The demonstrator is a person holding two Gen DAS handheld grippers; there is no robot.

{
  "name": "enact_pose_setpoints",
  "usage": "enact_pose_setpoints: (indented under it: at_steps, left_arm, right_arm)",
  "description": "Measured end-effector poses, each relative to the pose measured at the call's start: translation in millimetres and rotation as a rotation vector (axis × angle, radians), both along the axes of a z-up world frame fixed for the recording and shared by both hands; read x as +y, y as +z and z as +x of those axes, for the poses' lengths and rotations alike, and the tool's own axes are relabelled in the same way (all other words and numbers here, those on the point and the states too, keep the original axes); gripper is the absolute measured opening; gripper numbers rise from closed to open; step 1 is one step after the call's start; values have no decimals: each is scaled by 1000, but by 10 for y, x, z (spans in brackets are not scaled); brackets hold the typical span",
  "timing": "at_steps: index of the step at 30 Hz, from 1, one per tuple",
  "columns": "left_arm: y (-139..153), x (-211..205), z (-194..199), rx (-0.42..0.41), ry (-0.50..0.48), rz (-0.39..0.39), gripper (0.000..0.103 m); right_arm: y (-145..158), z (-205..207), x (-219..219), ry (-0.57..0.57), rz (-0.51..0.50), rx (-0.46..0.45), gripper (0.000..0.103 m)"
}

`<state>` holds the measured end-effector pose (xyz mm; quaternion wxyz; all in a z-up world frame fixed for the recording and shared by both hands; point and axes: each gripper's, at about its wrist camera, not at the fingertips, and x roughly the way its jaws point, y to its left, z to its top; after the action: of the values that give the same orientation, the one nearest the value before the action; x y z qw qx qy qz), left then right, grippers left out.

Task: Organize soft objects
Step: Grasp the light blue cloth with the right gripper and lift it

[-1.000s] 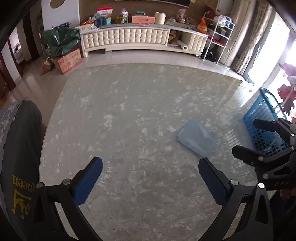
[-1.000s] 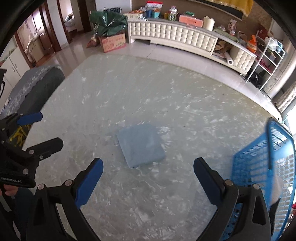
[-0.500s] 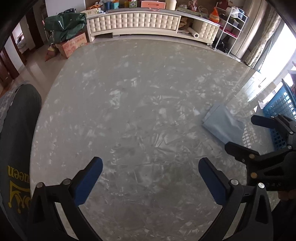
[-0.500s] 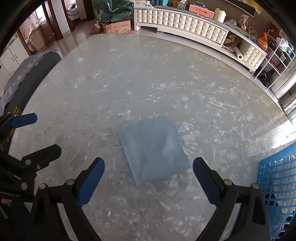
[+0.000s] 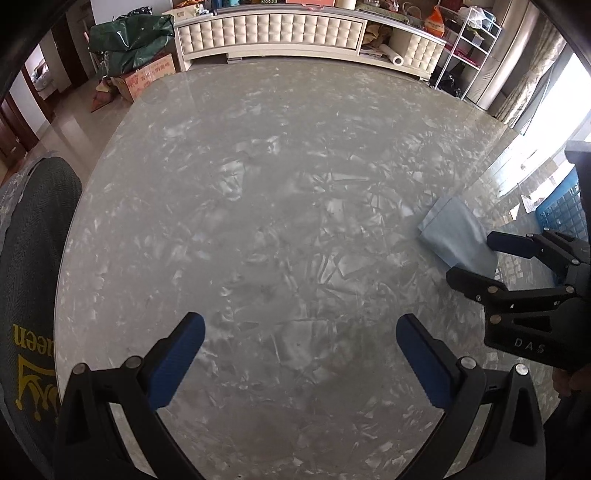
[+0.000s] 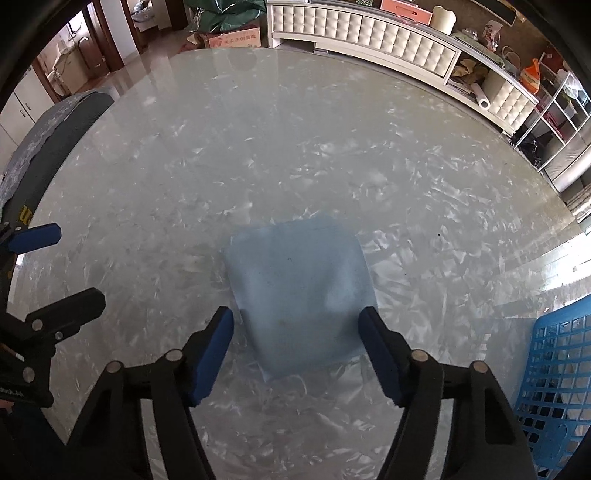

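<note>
The cloth [image 6: 299, 291] lies flat on the table [image 6: 295, 147], not yet gripped. My right gripper [image 6: 295, 347] has just been closing around it, pads not touching. My left gripper [image 5: 299, 358] stands apart, empty. The basket [image 6: 554, 369] waits beside.

Pale blue folded square cloth [image 6: 295, 291], plain, no print
Round glossy table top [image 5: 280, 206]: grey-white, crushed-ice marbling
Blue plastic lattice basket [image 6: 554, 373], open grid
Both grippers: black frames, royal-blue finger pads [image 6: 212, 354]
Dark grey woven chair back [image 5: 29, 258], yellow lettering
Cream tufted long cabinet [image 5: 273, 31]
</note>
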<state>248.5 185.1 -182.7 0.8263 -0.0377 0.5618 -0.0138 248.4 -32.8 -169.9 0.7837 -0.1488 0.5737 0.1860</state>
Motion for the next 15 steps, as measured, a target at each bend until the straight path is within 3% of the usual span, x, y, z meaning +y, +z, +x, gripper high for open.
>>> enact_pose_setpoints:
  at_steps: [2,6,11,15]
  left_arm:
    - [-20,-6,6,8,-1,0,103]
    - [-9,-38,2,10,-4,-2,103]
    - [-18,-69,-6,21,-11,-13,103]
    - [-7,-92,-18,17,-17,-10,103]
  right_arm:
    - [24,-11,-23,6,2,-5,53]
    - [13,-6,-85,7,7,-12,43]
    - [22,-59,-55,15,0,-32,16]
    - [20,-154,-14,30,-14,-47,9]
